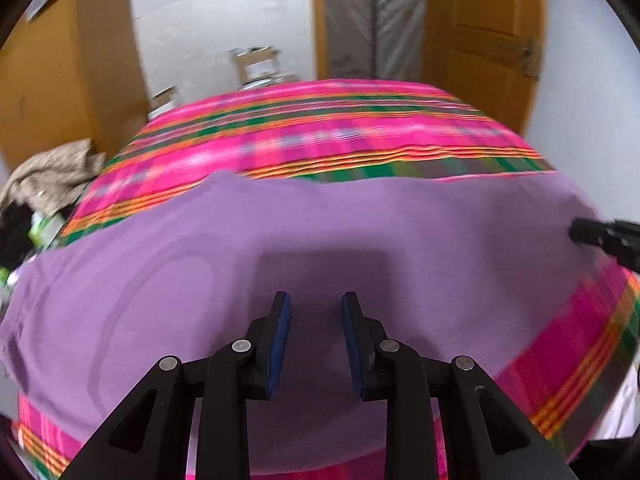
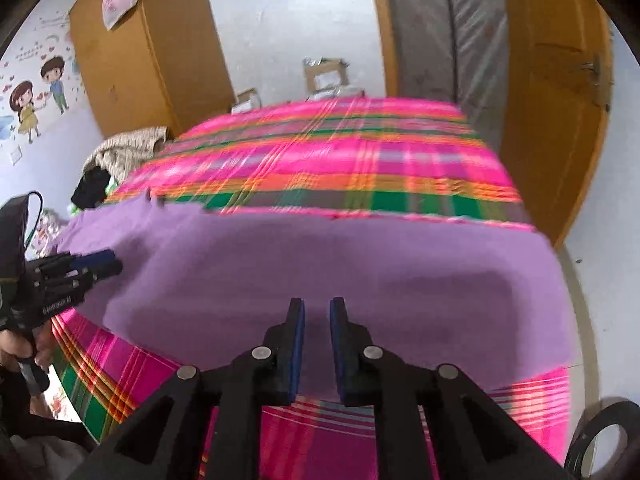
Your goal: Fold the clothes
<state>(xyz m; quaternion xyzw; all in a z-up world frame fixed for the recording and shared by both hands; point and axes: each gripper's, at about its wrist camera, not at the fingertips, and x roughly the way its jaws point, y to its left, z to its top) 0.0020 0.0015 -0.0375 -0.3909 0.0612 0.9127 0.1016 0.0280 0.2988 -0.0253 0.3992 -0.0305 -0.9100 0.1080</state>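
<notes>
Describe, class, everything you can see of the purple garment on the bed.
The purple garment is plain lilac, soft knit-looking cloth, spread nearly flat across the near part of the plaid bedspread. A faint curved seam or crease shows on its left side. Its far edge runs roughly straight across the bed. The left gripper and right gripper are over its near edge, jaws parted, holding nothing.

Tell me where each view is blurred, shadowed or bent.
Left wrist view: plaid bedspread smeared by motion, left claw sharp, its shadow on the purple cloth. Right wrist view: bedspread streaked, right claw crisp, soft shadow ahead of it. Both views: fisheye bulges the bed and bows the door.
</notes>
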